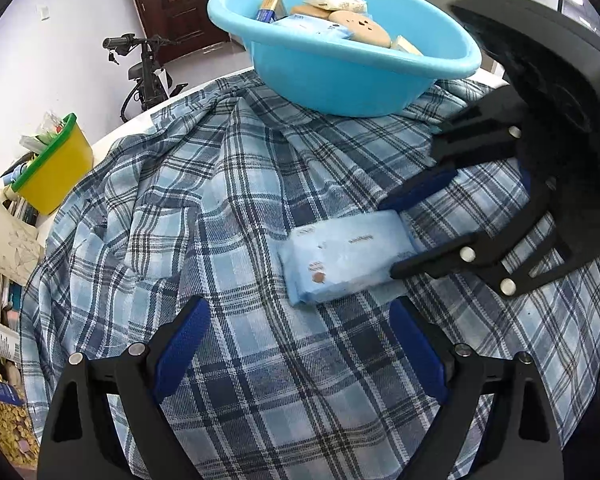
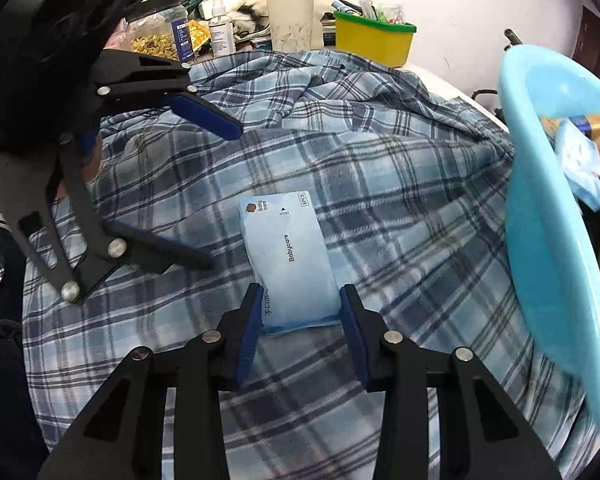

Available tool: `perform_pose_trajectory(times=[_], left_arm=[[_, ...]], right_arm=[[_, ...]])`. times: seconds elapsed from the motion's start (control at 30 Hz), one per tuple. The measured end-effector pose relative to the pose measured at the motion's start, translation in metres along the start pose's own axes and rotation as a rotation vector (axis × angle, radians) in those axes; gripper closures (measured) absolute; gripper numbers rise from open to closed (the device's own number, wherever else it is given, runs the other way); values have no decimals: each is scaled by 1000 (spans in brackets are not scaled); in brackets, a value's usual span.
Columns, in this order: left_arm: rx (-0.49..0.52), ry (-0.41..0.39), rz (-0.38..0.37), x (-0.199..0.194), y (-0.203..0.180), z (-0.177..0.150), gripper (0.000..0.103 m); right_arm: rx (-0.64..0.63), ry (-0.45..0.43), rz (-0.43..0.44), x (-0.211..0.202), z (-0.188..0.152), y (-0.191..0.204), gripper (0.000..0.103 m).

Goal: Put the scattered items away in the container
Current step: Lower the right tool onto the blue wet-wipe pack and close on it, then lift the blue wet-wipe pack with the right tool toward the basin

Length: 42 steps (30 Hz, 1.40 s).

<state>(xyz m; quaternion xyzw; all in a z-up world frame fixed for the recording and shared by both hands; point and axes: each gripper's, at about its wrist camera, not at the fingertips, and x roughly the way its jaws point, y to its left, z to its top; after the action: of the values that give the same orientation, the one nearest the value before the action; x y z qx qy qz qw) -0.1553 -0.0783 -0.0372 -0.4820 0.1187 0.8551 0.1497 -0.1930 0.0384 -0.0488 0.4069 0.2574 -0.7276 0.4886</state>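
Observation:
A light blue Babycare wipes pack (image 2: 290, 260) lies flat on the plaid cloth (image 2: 380, 184). My right gripper (image 2: 302, 300) is closed around its near end, the blue pads pressing both long sides; in the left wrist view the right gripper (image 1: 392, 236) straddles the pack (image 1: 348, 258). My left gripper (image 1: 300, 312) is open and empty, just short of the pack; it also shows at the left of the right wrist view (image 2: 224, 196). The blue basin (image 1: 340, 80) stands at the far side with several packs and round items inside, and at the right edge of the right wrist view (image 2: 540, 240).
A yellow bin with a green rim (image 1: 54, 168) stands left of the cloth, also at the back of the right wrist view (image 2: 374, 42). A jar of nuts (image 2: 160, 36), bottles and a tall cup (image 2: 290, 12) crowd the back edge. A bicycle (image 1: 144, 68) stands by the door.

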Motion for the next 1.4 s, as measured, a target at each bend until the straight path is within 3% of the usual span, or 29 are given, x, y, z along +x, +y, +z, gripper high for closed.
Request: perform_pose_trajectory(times=[0.2, 0.5, 0.73, 0.87, 1.13, 1.4], left_arm=[[-18, 4, -4, -1, -8, 3, 10], [9, -8, -39, 3, -47, 24, 10], [50, -22, -61, 0, -79, 50, 10], [54, -28, -68, -7, -85, 62, 10], [83, -104, -6, -30, -84, 112, 10], [83, -157, 39, -29, -65, 174, 10]], right_arm=[[127, -26, -30, -24, -16, 1, 66], [278, -42, -189, -66, -54, -12, 66], [365, -92, -250, -106, -71, -29, 66], [368, -128, -271, -131, -63, -34, 66], [365, -167, -358, -156, -35, -63, 66], [414, -152, -309, -151, -9, -110, 66]])
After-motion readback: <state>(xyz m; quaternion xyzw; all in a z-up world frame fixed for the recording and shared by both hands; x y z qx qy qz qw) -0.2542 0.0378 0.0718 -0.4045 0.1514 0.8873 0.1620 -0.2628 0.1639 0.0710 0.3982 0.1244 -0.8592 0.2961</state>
